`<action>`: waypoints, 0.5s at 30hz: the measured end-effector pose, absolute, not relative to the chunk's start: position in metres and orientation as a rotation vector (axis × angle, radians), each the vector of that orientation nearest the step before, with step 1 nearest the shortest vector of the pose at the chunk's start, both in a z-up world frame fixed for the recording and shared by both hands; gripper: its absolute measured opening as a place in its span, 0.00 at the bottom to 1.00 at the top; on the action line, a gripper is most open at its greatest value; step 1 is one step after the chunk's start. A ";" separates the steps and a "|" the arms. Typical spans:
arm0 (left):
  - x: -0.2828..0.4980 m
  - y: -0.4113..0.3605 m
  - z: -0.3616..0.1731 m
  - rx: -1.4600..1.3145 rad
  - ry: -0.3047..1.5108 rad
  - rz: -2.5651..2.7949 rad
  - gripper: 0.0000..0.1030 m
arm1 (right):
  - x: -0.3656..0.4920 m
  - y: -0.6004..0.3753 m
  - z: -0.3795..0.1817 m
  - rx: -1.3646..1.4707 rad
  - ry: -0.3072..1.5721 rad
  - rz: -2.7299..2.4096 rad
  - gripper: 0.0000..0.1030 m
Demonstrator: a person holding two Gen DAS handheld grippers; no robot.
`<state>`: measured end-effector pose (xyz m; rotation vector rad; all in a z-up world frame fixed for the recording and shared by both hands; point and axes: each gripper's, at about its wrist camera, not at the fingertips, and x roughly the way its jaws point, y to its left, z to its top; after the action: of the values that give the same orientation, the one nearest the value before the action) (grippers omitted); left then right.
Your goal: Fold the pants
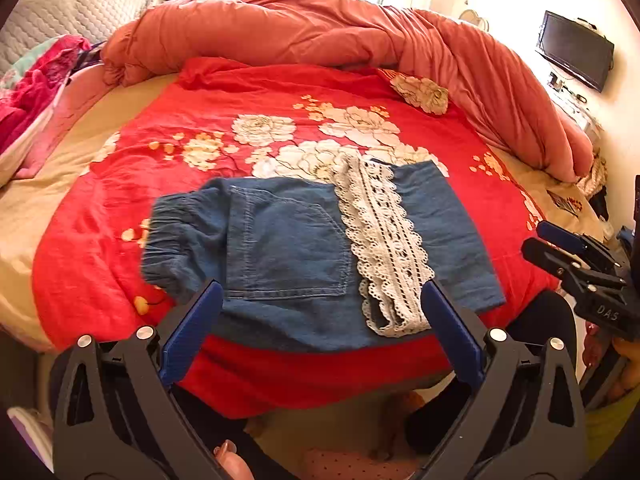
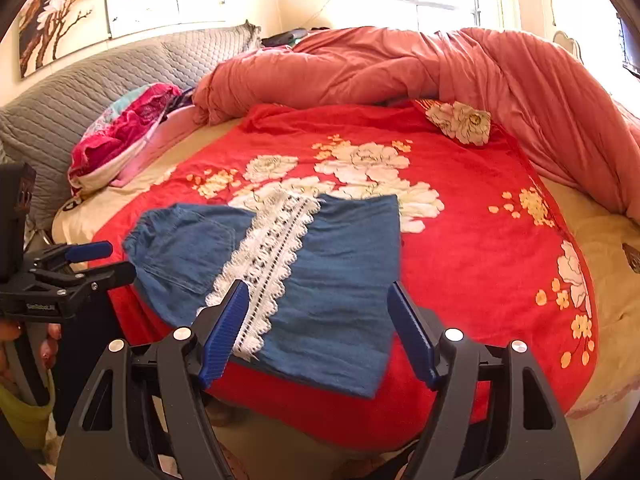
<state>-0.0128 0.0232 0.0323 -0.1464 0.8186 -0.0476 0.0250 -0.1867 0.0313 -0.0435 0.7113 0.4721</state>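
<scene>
On a red floral bedspread, folded blue denim pants with a white lace band lie flat near the bed's front edge. Above them, the left tongs gape wide and the right tongs stand partly open, both empty.

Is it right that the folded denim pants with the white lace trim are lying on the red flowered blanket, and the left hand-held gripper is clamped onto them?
Not quite. The denim pants with the lace trim do lie on the red flowered blanket, but the left hand-held gripper is open, its pads apart above the cloth and holding nothing. The left wrist view shows this.
</scene>
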 end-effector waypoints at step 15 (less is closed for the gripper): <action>-0.016 0.076 0.022 -0.201 0.810 0.031 0.91 | 0.047 -0.128 0.048 -0.103 0.688 0.553 0.95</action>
<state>-0.0164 0.0763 0.0219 -0.2010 0.8104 0.0306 0.0470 -0.1278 0.0484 -0.1031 0.6880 0.5534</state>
